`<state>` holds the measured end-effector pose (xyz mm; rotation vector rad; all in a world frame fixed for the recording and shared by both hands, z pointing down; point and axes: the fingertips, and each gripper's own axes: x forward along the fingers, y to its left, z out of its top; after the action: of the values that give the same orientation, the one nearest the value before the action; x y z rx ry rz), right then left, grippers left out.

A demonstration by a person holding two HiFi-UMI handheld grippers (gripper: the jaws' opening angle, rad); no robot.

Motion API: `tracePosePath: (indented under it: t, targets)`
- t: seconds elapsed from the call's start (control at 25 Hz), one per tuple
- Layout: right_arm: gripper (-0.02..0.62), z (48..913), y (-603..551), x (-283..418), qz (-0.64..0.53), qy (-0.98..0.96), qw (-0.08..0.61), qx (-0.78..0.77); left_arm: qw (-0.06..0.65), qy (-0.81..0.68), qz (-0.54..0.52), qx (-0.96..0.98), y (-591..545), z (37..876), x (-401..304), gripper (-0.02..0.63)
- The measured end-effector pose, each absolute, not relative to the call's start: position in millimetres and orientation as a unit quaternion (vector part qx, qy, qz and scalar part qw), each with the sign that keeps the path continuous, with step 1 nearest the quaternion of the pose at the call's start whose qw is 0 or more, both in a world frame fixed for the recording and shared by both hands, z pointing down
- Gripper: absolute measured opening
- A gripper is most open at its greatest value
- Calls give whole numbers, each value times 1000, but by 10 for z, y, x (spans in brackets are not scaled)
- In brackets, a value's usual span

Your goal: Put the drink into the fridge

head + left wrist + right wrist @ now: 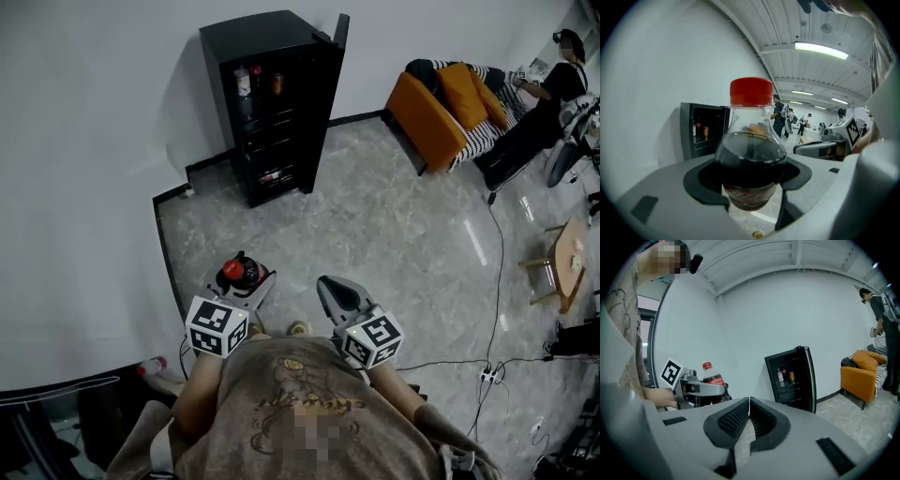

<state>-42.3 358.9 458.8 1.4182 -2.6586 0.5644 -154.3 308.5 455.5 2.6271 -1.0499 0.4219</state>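
A dark cola bottle [750, 154] with a red cap stands upright between the jaws of my left gripper [750, 183], which is shut on its body. In the head view the bottle [241, 273] sits in the left gripper [246, 281] just ahead of my chest. My right gripper [334, 292] is beside it, shut and empty; its pads [749, 417] meet in the right gripper view. The black fridge [272, 103] stands against the white wall ahead with its door [339, 33] swung open; a few drinks show on its top shelf [786, 377].
An orange sofa [441, 108] stands at the far right with a person [539, 112] next to it. A small wooden table [567, 258] and cables [492, 309] lie on the right of the marble floor. A white wall runs along the left.
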Motion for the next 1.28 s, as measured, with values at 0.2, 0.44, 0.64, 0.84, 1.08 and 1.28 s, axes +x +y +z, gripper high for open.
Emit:
tracePosePath:
  t: [0.2, 0.44, 0.64, 0.84, 1.08, 1.28]
  targets:
    - [21, 4579, 3561, -130, 184, -876, 32, 445, 126, -369, 137, 910, 2966, 4515, -1181, 311]
    - [21, 4586, 3504, 71, 182, -881, 26, 436, 118, -374, 134, 910, 2855, 4464, -926, 311]
    - [21, 4634, 3352, 171, 185, -883, 24, 431, 117, -374, 139, 909, 2721, 4493, -828, 311]
    - [21, 4648, 3138, 273, 183, -880, 21, 438, 115, -370, 140, 911, 2516, 4512, -733, 311]
    - [21, 4657, 2787, 415, 184, -874, 19, 450, 115, -361, 140, 915, 2137, 4527, -600, 311]
    - [21, 4725, 2460, 453, 191, -871, 20, 452, 122, -359, 140, 915, 1791, 4581, -548, 311]
